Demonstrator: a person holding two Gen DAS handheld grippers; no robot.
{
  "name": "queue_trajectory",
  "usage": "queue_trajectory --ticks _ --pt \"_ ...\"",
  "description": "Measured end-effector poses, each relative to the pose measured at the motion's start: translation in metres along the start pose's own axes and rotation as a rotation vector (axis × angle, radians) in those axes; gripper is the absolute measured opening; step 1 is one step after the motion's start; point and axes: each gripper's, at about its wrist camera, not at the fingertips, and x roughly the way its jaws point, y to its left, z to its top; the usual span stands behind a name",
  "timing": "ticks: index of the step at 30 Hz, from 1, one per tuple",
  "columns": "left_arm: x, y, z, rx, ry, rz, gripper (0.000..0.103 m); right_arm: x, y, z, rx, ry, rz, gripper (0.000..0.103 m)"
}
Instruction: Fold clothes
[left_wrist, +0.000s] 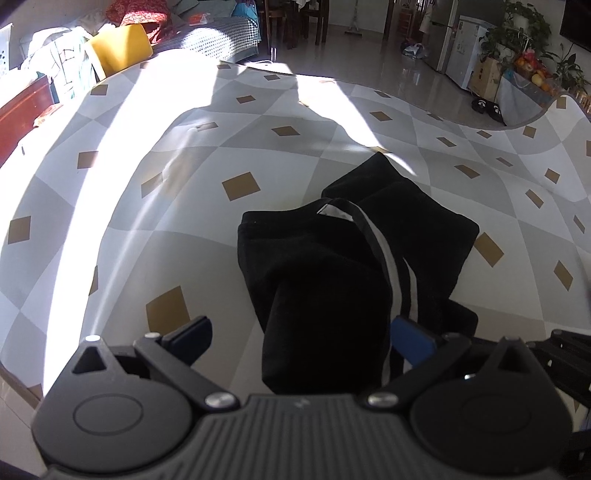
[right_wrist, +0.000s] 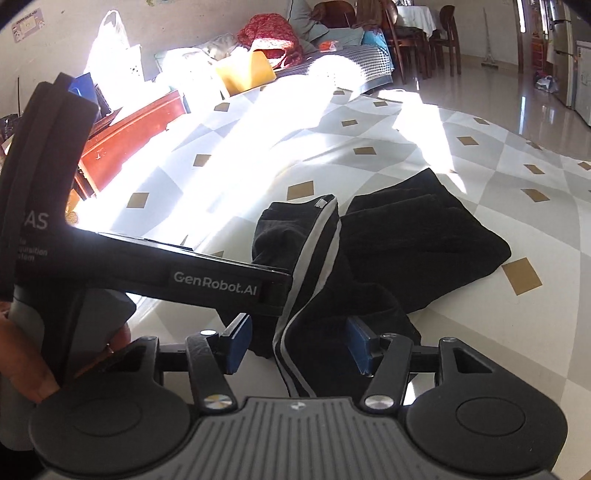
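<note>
Black trousers (left_wrist: 332, 266) with a white side stripe (left_wrist: 391, 266) lie folded into a thick bundle on a cloth with a grey and white diamond pattern (left_wrist: 229, 147). In the left wrist view my left gripper (left_wrist: 303, 338) is open wide around the bundle's near end, and its left pad (left_wrist: 192, 336) stands well apart from the fabric. The right wrist view shows the same trousers (right_wrist: 424, 240), with my right gripper (right_wrist: 297, 343) open and the striped near end lying between its blue pads (right_wrist: 236, 343). The left tool's black housing (right_wrist: 214, 284) crosses that view, held by a hand (right_wrist: 22, 354).
The patterned cloth covers the whole work surface, with its far edge (left_wrist: 480, 125) dropping to a glossy floor. A red-brown wooden piece (right_wrist: 129, 129), a yellow cushion (left_wrist: 122, 46) and piled clothes sit at the back left. Chairs, a fridge (left_wrist: 443, 33) and plants stand beyond.
</note>
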Motion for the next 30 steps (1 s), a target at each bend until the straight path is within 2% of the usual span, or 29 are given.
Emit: queue_trajectory --ticks 7,10,14,18,23,26,30 --pt "0.000 0.015 0.004 -0.090 0.014 -0.050 0.103 0.011 -0.005 0.004 0.057 -0.001 -0.012 0.058" --pt "0.000 0.017 0.005 -0.103 0.013 -0.061 0.103 0.014 -0.011 0.005 0.106 0.001 -0.008 0.058" --pt "-0.001 0.018 0.007 -0.106 0.001 -0.052 0.103 0.015 -0.008 0.009 0.101 0.003 -0.027 0.058" --pt "-0.002 0.022 0.010 -0.138 -0.009 -0.057 0.103 0.008 -0.007 0.011 0.077 -0.037 -0.068 0.058" --pt "0.000 0.024 0.012 -0.165 -0.004 -0.077 0.103 0.006 -0.013 0.011 0.116 -0.060 -0.095 0.060" --pt "0.003 0.022 0.012 -0.160 0.003 -0.090 0.103 0.012 -0.016 0.011 0.134 -0.051 -0.077 0.061" --pt "0.005 0.019 0.012 -0.162 0.009 -0.102 0.103 0.022 -0.022 0.010 0.192 -0.040 -0.009 0.061"
